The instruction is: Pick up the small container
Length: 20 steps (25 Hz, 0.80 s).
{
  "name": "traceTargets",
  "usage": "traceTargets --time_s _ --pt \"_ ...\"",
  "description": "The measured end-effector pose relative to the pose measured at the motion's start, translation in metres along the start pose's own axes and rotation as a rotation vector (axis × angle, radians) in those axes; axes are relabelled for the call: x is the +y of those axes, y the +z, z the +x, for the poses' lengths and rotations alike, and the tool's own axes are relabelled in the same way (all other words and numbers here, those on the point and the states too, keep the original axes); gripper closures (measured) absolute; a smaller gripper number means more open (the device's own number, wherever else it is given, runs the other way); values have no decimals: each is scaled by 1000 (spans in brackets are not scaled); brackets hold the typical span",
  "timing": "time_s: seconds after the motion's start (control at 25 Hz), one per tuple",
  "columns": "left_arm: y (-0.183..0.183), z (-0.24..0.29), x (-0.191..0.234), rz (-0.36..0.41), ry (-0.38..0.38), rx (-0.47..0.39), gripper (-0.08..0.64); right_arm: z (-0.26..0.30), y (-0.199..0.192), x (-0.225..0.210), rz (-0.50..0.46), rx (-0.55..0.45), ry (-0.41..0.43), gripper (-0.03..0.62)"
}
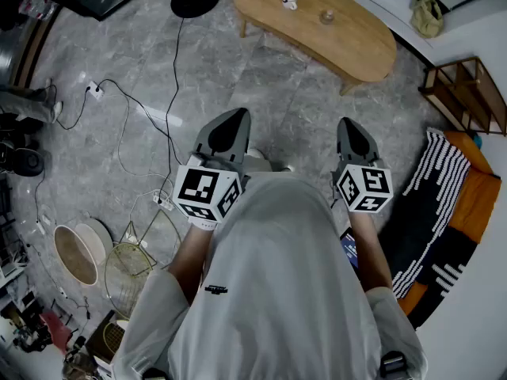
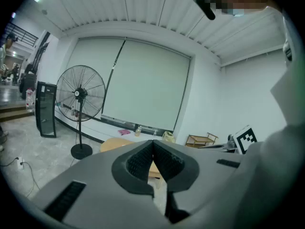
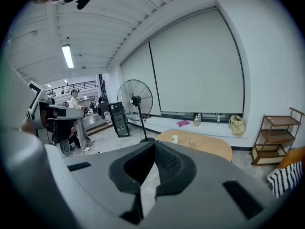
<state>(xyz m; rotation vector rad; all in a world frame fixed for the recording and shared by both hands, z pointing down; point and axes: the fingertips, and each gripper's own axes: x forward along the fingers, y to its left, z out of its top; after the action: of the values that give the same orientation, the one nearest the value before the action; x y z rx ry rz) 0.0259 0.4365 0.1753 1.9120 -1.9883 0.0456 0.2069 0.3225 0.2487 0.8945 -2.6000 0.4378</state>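
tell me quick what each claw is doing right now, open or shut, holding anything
Left claw: closed, nothing between its jaws.
Right claw: closed, nothing between its jaws.

No text, number or brand could be read anywhere. A small dark mark (image 1: 215, 290) on the person's grey shirt (image 1: 269, 291) was too small to make out. The cubes on the left gripper (image 1: 239, 115) and right gripper (image 1: 347, 123) bore only black-and-white square markers.
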Motion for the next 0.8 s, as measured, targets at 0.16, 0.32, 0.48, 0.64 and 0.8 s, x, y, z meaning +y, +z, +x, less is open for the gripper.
traceTargets --time_s 0.16,0.32,0.48,0.64,0.8 --pt "-3 -2 -37 -2 -18 -22 541 -37 25 2 -77 -91 -6 589" --pt "-15 -6 -75 -2 -46 -10 541 -73 18 -1 -90 -107 -12 589" --pt "-28 -6 -101 2 -61 11 541 -96 0 -10 -12 -95 20 588" --pt "-25 -1 -121 29 -76 13 541 -111 -4 -23 11 -114 20 588" --pt "-17 9 -142 63 -83 0 541 -124 2 -38 19 -153 19 586"
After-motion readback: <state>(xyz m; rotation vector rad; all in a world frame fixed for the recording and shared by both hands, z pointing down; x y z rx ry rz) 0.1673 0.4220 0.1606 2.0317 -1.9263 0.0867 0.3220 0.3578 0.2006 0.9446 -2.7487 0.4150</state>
